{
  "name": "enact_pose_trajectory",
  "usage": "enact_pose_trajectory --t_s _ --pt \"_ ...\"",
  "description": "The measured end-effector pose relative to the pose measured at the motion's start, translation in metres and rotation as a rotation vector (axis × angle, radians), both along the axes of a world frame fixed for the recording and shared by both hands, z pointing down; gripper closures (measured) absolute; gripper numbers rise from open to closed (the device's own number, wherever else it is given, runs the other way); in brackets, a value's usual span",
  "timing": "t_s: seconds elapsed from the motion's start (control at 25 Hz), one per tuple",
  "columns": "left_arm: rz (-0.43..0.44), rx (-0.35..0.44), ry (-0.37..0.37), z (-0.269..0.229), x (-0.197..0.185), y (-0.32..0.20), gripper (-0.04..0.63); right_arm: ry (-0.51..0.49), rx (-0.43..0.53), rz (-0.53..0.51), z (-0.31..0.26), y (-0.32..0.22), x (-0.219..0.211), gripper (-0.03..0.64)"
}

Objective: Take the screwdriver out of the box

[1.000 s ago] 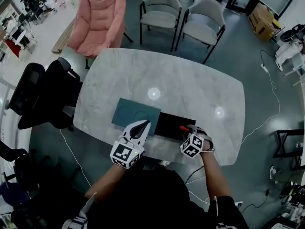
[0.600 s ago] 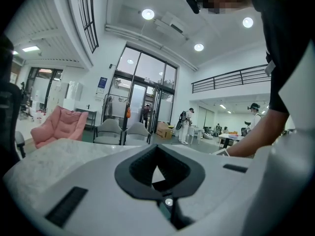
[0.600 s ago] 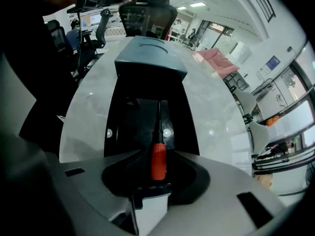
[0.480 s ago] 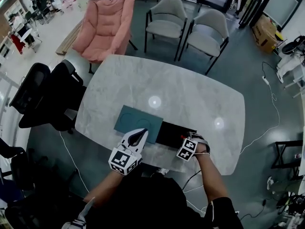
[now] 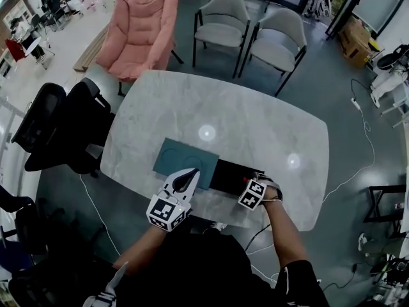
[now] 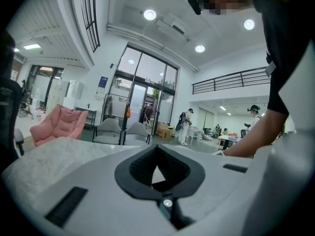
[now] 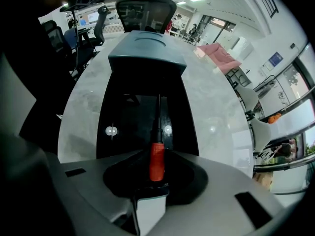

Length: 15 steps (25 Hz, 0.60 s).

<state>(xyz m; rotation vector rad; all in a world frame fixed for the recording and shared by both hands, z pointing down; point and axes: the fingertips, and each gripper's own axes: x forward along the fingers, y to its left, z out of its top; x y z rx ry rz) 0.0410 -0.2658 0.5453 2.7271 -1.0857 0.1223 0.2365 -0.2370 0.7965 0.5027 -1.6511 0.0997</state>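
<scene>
An open black box (image 5: pixel 225 173) (image 7: pixel 129 127) sits near the front edge of the marble table (image 5: pixel 223 107). In it lies the screwdriver (image 7: pixel 156 160), its red handle toward me and its dark shaft pointing at the far wall. My right gripper (image 5: pixel 257 180) (image 7: pixel 156 154) points steeply down into the box. Its jaws have just been closing and flank the red handle, but I see no pad pressing on it. My left gripper (image 5: pixel 190 174) (image 6: pixel 157 150) hovers level over the near edge of the teal lid (image 5: pixel 182 155) (image 7: pixel 146 54), fingertips together and empty.
Two grey chairs (image 5: pixel 220 10) (image 5: pixel 276 32) and a pink armchair (image 5: pixel 142 27) stand beyond the table. A black office chair (image 5: pixel 59 128) is at its left. Cables trail on the floor at the right (image 5: pixel 364 114).
My right gripper has sunk a little into the box and now covers the red handle in the head view. My left gripper has stayed over the lid.
</scene>
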Motion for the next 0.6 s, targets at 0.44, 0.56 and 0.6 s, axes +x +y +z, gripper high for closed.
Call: enact_pose_trajectory --t_s 0.44,0.56,0.6 --pt "0.007 0.003 0.001 -0.002 0.003 -0.004 0.591 -0.051 0.053 0.012 -0.005 0.002 -0.001 0.503" --pt "0.007 0.007 0.002 -0.005 0.004 -0.005 0.592 -0.086 0.124 0.034 -0.02 0.003 -0.001 0.503" --pt "0.008 0.007 0.001 -0.005 0.004 -0.005 0.591 -0.099 0.156 0.047 -0.026 0.003 -0.001 0.503"
